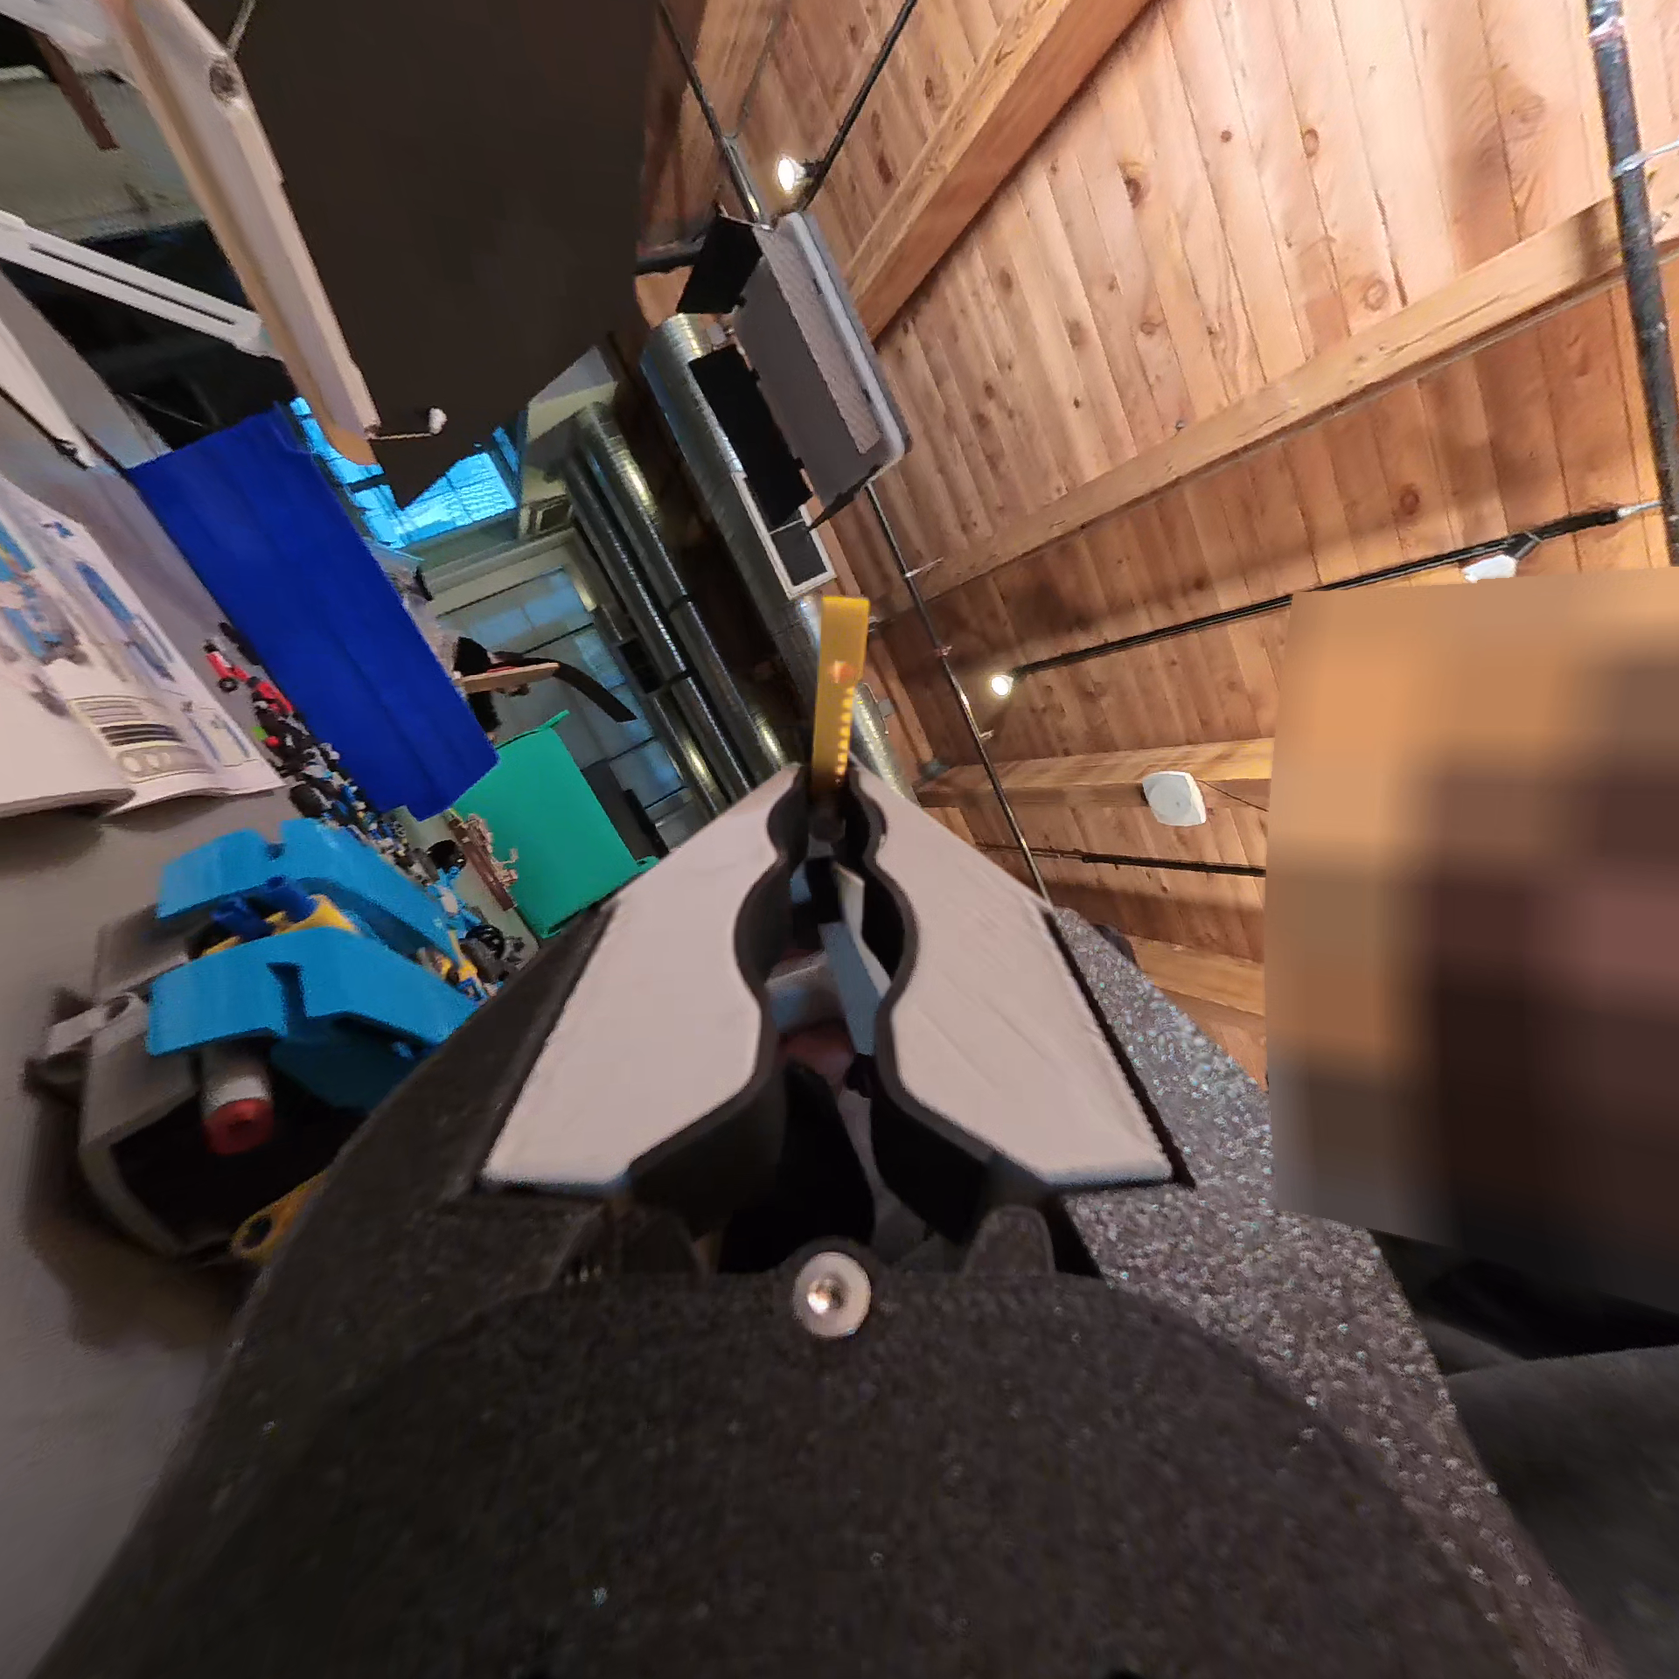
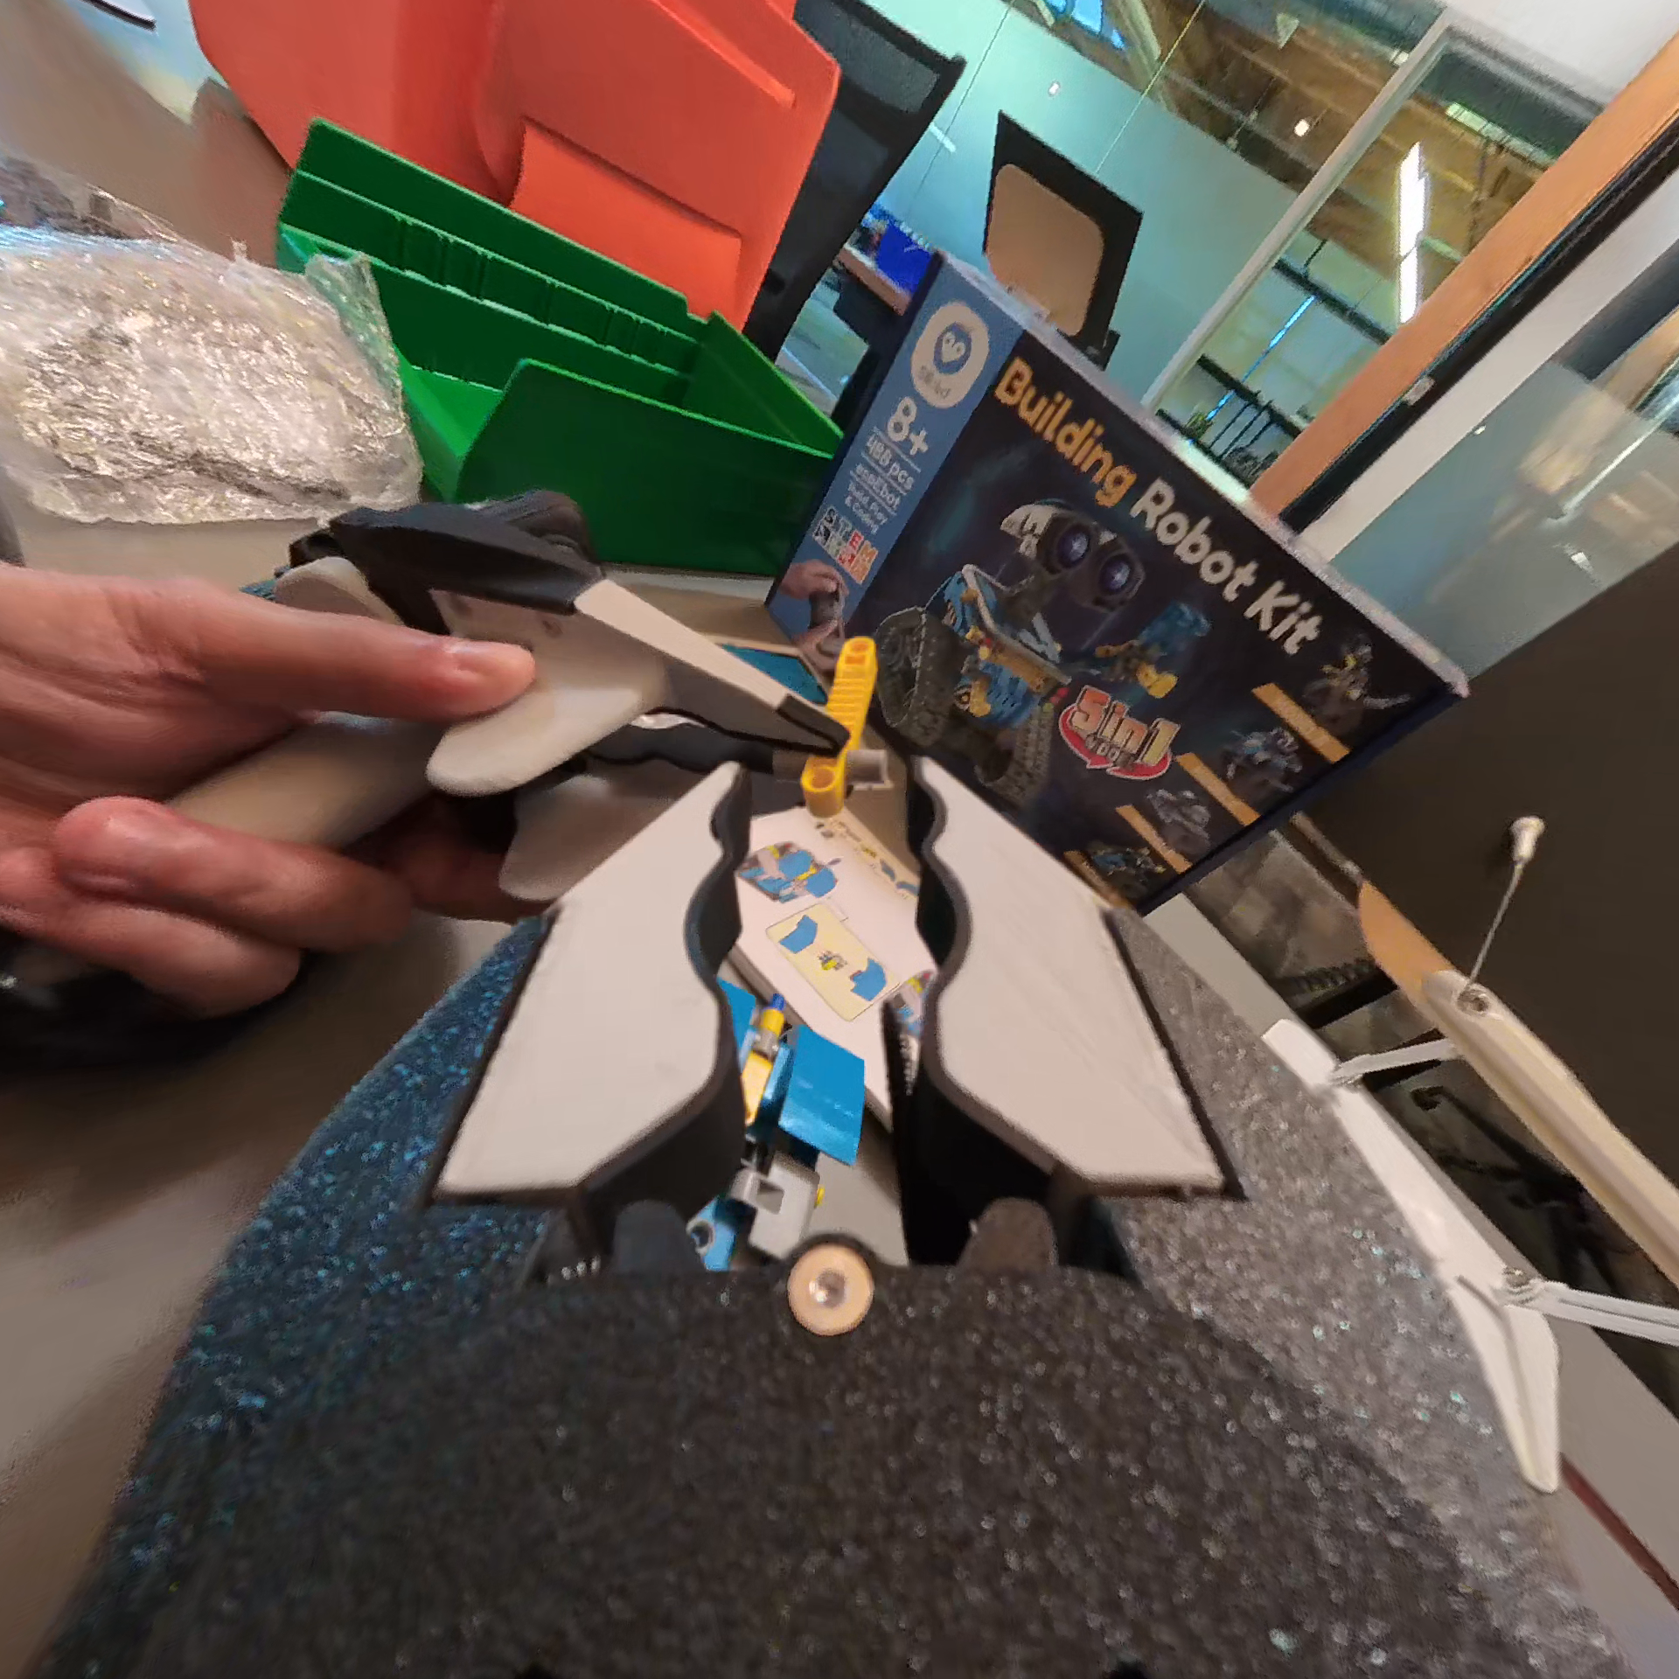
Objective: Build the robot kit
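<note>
Currently L gripper [image 1: 829,799] is clamped on yellow beam [image 1: 840,690] near its lower end; R gripper [image 2: 827,781] fingers apart, just below. Beam looks light, stiff; grip flat sides.

Green divided bin [image 2: 581,409] beside an orange bin [image 2: 563,118]; printed kit box [image 2: 1117,636] standing upright; instruction booklet [image 2: 836,918] lying open; bubble-wrapped bundle [image 2: 173,372]; blue bin [image 1: 309,600]; wooden plank ceiling [image 1: 1272,318]

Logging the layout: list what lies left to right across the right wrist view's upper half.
Crinkled plastic bag → green bin → yellow beam, pinched in the left claw → robot kit box.
</note>
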### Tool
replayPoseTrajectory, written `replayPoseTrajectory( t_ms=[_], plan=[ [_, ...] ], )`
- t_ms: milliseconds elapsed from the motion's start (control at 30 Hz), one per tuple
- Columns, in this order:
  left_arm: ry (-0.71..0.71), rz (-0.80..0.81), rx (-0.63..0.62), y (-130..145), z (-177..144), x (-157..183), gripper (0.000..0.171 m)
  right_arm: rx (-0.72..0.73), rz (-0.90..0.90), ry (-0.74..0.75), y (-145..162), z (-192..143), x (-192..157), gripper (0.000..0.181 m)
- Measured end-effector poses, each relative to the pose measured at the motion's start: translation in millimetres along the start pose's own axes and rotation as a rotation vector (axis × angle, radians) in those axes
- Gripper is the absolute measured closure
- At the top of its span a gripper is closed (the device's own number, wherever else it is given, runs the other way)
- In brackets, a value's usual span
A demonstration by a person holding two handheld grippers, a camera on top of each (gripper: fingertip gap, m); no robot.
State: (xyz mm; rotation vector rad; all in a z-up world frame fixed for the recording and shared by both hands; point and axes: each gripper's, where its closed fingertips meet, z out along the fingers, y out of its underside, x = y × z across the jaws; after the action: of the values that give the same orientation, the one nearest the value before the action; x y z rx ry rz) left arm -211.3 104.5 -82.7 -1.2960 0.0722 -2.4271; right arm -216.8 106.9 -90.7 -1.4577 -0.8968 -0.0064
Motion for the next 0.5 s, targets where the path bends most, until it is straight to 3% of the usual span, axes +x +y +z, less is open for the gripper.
replayPoseTrajectory(
  t_ms=[133,367,500],
  plan=[
    [0.024,0.022,-0.018,2.6,2.2,10.5,0.165,0.003,-0.056,0.039,-4.9,0.0,1.3,0.157],
    [-0.024,0.099,-0.011,1.8,1.0,10.6,0.166,0.041,-0.1,0.069,-16.5,-2.1,-1.1,0.156],
    [-0.013,0.084,0.029,0.8,1.3,8.9,0.165,0.003,0.002,-0.002,-13.4,-0.4,-0.1,0.157]
  ],
)
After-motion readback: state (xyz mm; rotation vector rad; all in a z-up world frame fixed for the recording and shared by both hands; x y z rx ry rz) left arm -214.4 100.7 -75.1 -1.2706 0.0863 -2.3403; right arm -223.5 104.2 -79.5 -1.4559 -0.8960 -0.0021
